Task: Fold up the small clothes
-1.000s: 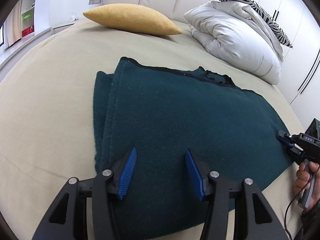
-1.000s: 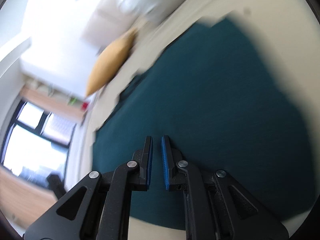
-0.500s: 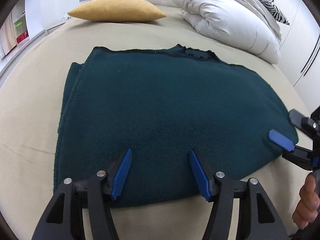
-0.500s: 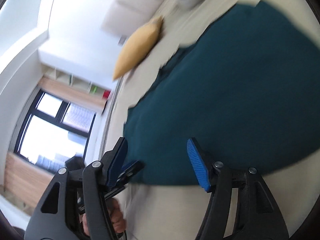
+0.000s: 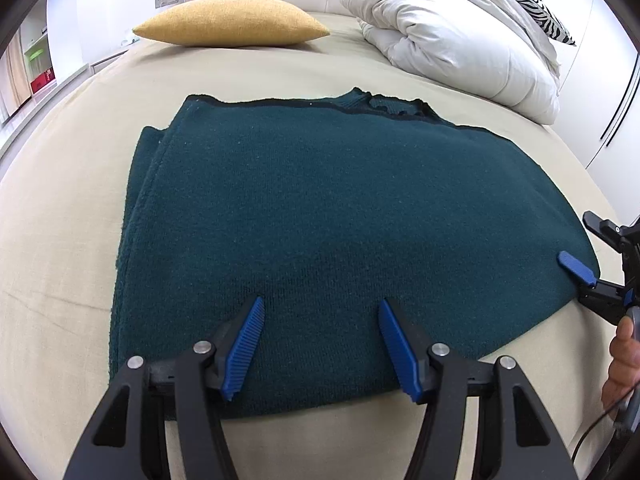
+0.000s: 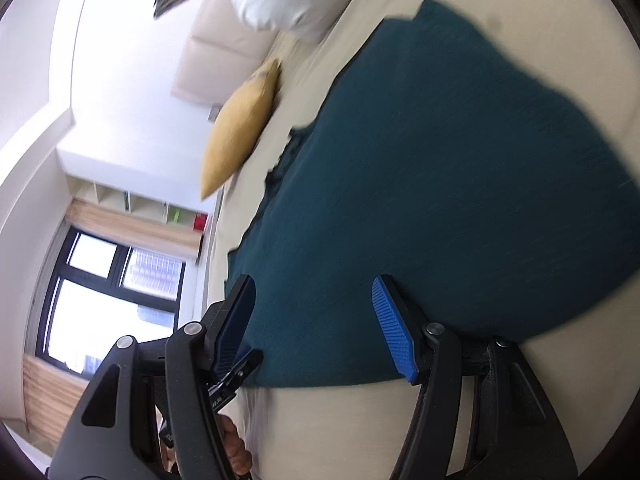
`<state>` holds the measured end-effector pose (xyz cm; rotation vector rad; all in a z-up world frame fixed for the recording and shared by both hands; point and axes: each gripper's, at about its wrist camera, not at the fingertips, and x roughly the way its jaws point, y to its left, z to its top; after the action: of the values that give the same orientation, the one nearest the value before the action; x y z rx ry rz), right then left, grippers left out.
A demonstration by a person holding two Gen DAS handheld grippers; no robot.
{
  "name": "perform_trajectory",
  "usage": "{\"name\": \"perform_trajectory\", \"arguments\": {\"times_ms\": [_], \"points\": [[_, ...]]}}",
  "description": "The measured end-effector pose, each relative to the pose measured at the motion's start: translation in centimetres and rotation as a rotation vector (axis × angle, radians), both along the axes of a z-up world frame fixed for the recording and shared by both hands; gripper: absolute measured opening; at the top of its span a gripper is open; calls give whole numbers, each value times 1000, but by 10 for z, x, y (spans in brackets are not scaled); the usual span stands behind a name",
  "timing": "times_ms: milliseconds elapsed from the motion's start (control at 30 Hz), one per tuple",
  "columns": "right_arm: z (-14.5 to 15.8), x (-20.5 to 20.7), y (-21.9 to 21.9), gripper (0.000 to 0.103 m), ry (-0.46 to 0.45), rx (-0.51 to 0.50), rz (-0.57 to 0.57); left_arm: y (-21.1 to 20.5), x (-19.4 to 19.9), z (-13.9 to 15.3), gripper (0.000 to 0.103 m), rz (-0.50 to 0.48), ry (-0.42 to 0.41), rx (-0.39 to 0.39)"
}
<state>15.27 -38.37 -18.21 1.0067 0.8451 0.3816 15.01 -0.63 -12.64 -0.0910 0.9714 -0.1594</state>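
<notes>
A dark teal knitted garment (image 5: 340,216) lies folded flat on the beige bed (image 5: 60,240), its collar at the far edge. My left gripper (image 5: 320,344) is open and empty, just above the garment's near edge. My right gripper (image 6: 316,324) is open and empty over the garment's near right corner; the garment also shows in the right wrist view (image 6: 460,200). The right gripper appears at the right edge of the left wrist view (image 5: 588,256), with one blue pad over the cloth.
A mustard pillow (image 5: 232,26) and a white duvet (image 5: 460,36) with a zebra-print pillow (image 5: 532,0) lie at the head of the bed. A window (image 6: 108,292) and shelves stand beyond the bed's left side.
My right gripper went from shut to open at the garment's right corner. My left gripper drew back toward the near edge, staying open. The garment lies as before.
</notes>
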Motion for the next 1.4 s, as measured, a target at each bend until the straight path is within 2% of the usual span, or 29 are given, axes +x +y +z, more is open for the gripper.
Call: {"name": "perform_trajectory", "arguments": {"times_ms": [200,300,400,467,533,633,700,767,833,967,1067,1167,1400], "points": [[9,-24,-71,60,-2,-15,-96,7,-2,2,63,-5,2,-33],[16,-35,-96,61,-6,-19,-140,26,-6,13,63,23,5,-86],[27,-45,-111,61,-36,-21,-155,57,-3,32,63,85,-28,-158],[41,-40,-102,61,-59,-18,-129,69,6,45,63,102,-56,-189],[51,-26,-85,61,-77,-13,-90,71,22,57,63,91,-86,-185],[65,6,-47,61,-90,-27,-7,61,54,71,63,48,-144,-157],[72,31,-20,61,-101,-37,53,55,79,73,63,34,-147,-180],[76,55,2,61,-102,-54,93,50,104,69,65,20,-141,-204],[77,80,20,61,-95,-57,123,49,118,58,65,25,-127,-187],[59,123,31,61,-49,-55,134,65,135,21,65,83,-59,-173],[37,139,12,59,-4,-49,77,82,127,5,64,63,-83,-244],[22,140,-21,57,-21,26,13,85,124,3,64,35,-106,-265],[24,115,-89,57,-93,56,-102,103,121,-2,64,35,-135,-402]]}}
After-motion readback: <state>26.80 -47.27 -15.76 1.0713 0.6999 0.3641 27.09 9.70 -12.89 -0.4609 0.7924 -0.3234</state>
